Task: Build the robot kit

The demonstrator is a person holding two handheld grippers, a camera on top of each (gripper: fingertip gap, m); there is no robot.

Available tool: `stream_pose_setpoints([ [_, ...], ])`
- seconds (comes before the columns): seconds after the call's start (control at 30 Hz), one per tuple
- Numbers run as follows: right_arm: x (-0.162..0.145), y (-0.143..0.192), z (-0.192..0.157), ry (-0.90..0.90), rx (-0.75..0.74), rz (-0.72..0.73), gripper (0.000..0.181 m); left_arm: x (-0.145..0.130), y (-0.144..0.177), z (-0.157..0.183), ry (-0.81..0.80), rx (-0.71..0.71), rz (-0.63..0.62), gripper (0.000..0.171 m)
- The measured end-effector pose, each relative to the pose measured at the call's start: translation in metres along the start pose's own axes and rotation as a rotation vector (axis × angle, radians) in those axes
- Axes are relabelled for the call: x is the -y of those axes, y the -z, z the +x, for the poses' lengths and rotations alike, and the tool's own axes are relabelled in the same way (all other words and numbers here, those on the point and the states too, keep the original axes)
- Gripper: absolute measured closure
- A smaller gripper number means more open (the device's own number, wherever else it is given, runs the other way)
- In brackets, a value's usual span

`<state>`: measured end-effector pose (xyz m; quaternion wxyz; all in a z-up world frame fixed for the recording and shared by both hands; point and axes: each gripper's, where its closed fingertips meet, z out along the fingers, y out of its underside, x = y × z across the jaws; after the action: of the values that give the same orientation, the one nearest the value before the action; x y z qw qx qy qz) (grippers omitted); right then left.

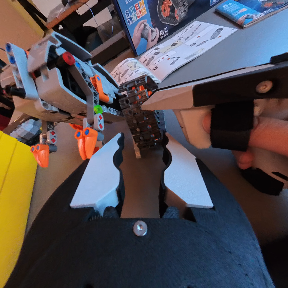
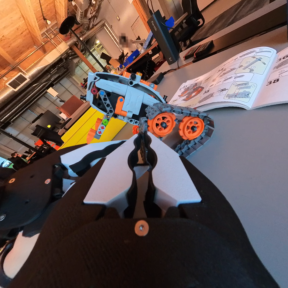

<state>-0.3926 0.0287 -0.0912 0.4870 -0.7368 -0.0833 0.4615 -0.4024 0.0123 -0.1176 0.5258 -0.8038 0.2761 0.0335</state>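
While the tracked brick vehicle (image 2: 130,101) rests tilted on the grey table (image 2: 249,155), its nose hangs out past the table edge, over the yellow cabinet (image 2: 87,124).

Right tongs (image 2: 144,138): pressed nearly together, pinching the loose end of the grey track chain (image 2: 179,109), just in front of the forward orange wheel (image 2: 161,123). The rest of the chain runs over the two orange wheels and around the rear one; a stretch of it lies slack on the table under the wheels. The loop looks unjoined at the pinched end, though the tongs hide the exact link.

Left tongs (image 1: 142,138): spread, holding nothing. They sit just below the track on the vehicle's near side, with the right tongs' white finger (image 1: 168,96) coming in from the side and touching the track. A hand (image 1: 257,140) grips the right handle.

Vehicle state: body panels, orange claws (image 1: 86,141) at the front and both wheels on the near side appear mounted.

Around the vehicle: an open instruction booklet (image 2: 226,87) lies flat just behind it; a blue product box (image 1: 149,23) stands behind the booklet; a second blue booklet (image 1: 240,12) lies farther back.
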Motion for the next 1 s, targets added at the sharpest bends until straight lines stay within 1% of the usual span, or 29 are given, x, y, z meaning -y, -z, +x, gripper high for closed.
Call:
stream_pose_setpoints([
  [0.2,-0.001,-0.002,-0.001,-0.016,0.01,-0.004,0.179,-0.006,-0.007,-0.003,0.056,-0.061,-0.013,0.125],
  [0.23,-0.002,-0.003,-0.002,-0.014,0.012,-0.003,0.179,-0.006,-0.007,-0.005,0.076,-0.07,-0.008,0.119],
  [0.3,-0.002,-0.004,-0.002,-0.011,0.008,0.002,0.179,-0.009,-0.008,-0.008,0.12,-0.109,-0.001,0.115],
  [0.4,-0.002,-0.007,-0.004,-0.019,0.011,0.009,0.179,-0.007,-0.007,-0.007,0.137,-0.175,0.017,0.122],
  [0.57,-0.002,-0.007,-0.005,-0.014,0.007,0.009,0.179,-0.004,-0.01,0.0,0.126,-0.183,0.012,0.124],
  [0.63,-0.002,-0.007,-0.004,-0.02,0.006,0.011,0.18,-0.004,-0.012,-0.002,0.11,-0.162,0.004,0.13],
  [0.8,0.002,-0.004,-0.002,-0.018,0.003,0.012,0.179,-0.004,-0.012,-0.003,0.114,-0.177,0.007,0.131],
  [0.83,0.004,0.0,-0.001,-0.014,-0.013,0.014,0.176,-0.004,-0.012,-0.003,0.115,-0.179,0.008,0.131],
  [0.93,0.022,0.022,0.001,0.076,-0.068,0.056,0.167,-0.005,-0.011,-0.003,0.124,-0.19,0.01,0.131],
  [1.0,0.034,0.033,0.0,0.224,-0.063,0.043,0.166,-0.005,-0.011,-0.003,0.128,-0.196,0.013,0.132],
])
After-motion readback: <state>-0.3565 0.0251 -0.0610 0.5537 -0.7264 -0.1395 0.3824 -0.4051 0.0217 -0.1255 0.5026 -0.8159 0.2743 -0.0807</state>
